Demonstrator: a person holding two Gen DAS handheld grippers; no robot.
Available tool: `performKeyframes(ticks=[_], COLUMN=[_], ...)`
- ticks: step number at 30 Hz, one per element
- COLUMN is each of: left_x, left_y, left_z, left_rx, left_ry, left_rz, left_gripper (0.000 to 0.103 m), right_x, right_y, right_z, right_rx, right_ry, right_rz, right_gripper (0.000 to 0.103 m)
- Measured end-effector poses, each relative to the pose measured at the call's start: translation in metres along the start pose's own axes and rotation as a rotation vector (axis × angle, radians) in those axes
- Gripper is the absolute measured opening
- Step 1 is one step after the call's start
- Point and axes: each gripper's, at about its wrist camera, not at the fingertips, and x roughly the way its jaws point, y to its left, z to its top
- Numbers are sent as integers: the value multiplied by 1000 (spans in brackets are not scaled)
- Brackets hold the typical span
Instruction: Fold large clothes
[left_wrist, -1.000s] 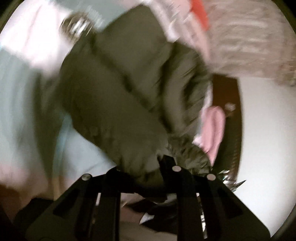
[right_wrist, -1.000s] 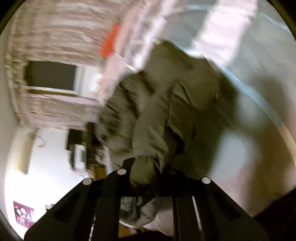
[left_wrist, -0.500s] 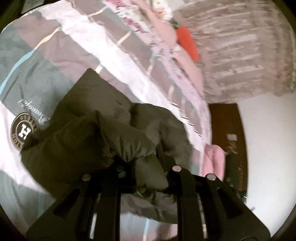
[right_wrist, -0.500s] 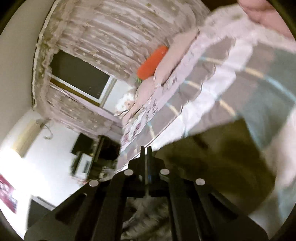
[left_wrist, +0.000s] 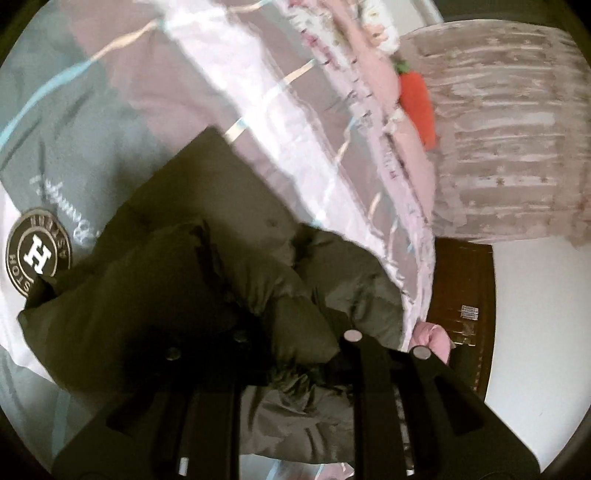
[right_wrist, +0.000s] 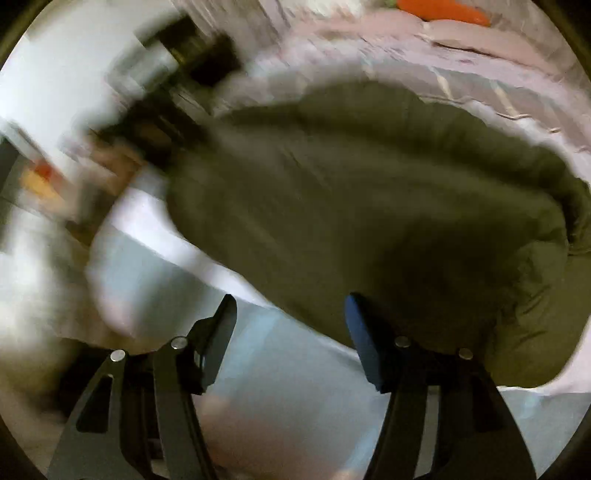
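Note:
A dark olive puffer jacket (left_wrist: 207, 280) lies bunched on the bed's patterned quilt (left_wrist: 122, 96). My left gripper (left_wrist: 295, 354) is shut on a fold of the jacket, and the fabric bulges over its fingers. In the right wrist view the jacket (right_wrist: 369, 192) lies as a broad heap on the quilt (right_wrist: 295, 369). My right gripper (right_wrist: 290, 314) is open and empty, with its right finger (right_wrist: 364, 332) at the jacket's near edge and its left finger (right_wrist: 218, 332) over bare quilt. This view is blurred.
A round "H" logo (left_wrist: 38, 256) is printed on the quilt left of the jacket. An orange carrot-shaped pillow (left_wrist: 417, 103) and pink pillows lie at the bed's head. A curtain (left_wrist: 509, 129), a dark cabinet (left_wrist: 461, 302) and a white wall stand beyond the bed's edge.
My right gripper has opened and let go of the jacket, then swung down toward its edge. The jacket has dropped from hanging onto the bed. My left gripper still holds its fold.

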Motion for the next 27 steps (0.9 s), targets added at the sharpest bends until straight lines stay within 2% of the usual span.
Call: performKeyframes(ticks=[1,4,7,9,10,11,13,14,16,18,20,23,25,27], left_x=[-4,-20,-35,-46,-55,-60,-78,-81,-76,-58,-13,46,67,77], left_y=[-10,-34,-55,-70,-81,-85,-102,-107,-127,-138,-142,-131,-119,-106], left_z=[-1,-5,-10,-16,-21,-24,-38,-43,-62,-80,-106,-120,-116,-102], left_rx=[31,105,158,198,234,253,329,356,461,559,668,738,741,696], left_ry=[-18,-85,-150,-205,-252,-278,-376,-397,-367,-312,-199,-54,-46,-48], left_rz=[-2,-13,-45,-50,-43,-39,-40,-34,-7,27,124,244,314,346], left_gripper=[16,17,23,34,37,44,64,75,80,81,79,50,47,48], right_x=[6,18,16,15,17,24,42,46,58,60,58,36,16,4], right_y=[-1,-20,-36,-53,-60,-73,-97,-103,-104,-97,-93,-98,-90,-79], right_z=[5,32,57,73,78,84,85,84,79,82,85,85,83,79], right_rx=[-3,66,104,159,183,236,338,367,382,354,358,422,424,389], right_ry=[-15,-134,-261,-318,-322,-314,-286,-282,-275,-275,-265,-272,-270,-233], right_rz=[-30,-139,-253,-286,-292,-288,-221,-199,-188,-221,-225,-167,-107,-84], right_gripper=[61,61,61,61,61,61,61,61,63,63,63,63,63,63])
